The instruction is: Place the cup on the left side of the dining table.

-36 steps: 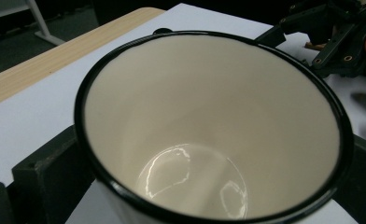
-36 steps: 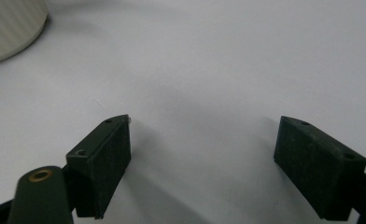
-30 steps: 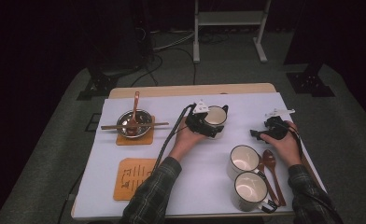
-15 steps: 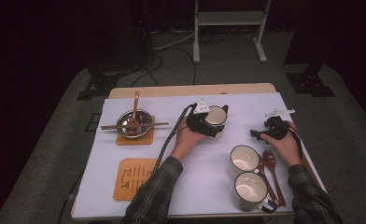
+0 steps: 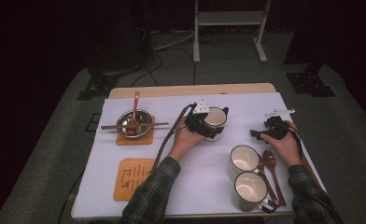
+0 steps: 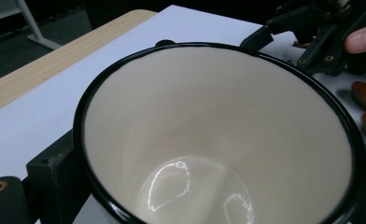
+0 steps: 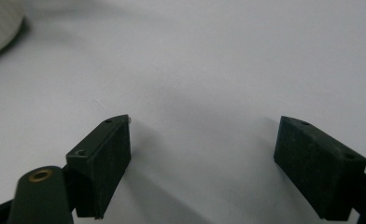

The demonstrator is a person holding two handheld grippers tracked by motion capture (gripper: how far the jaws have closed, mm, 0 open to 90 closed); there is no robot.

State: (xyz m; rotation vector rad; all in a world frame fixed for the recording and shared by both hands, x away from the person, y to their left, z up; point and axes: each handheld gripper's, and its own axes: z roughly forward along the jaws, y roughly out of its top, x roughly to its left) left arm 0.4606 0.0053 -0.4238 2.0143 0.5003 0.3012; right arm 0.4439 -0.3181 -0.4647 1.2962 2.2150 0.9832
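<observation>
Up near the middle of the white table cover (image 5: 148, 186), the left gripper (image 5: 208, 125) clasps a cream enamel mug (image 5: 215, 118) with a black rim; the left gripper view looks straight down into its empty, glossy inside (image 6: 218, 140), with one black jaw pressed against the mug's outer wall at the lower left; the other jaw is hidden behind the rim. The mug sits toward the far half of the cover, between the bowl and the right gripper (image 5: 258, 134). That right gripper rests low over bare cover, its jaws spread wide with nothing between them (image 7: 202, 163); it lies well apart from the held mug. Just nearer the person stand two more cream mugs (image 5: 244, 159), side by side and touching or almost so; two brown wooden spoons (image 5: 270, 163) lie just beside them on the right. At the left, a metal bowl (image 5: 133, 125) rests on an orange coaster (image 5: 123, 139), with chopsticks laid across its rim and a spoon in it; a second orange coaster (image 5: 130, 177) lies nearer the person.
</observation>
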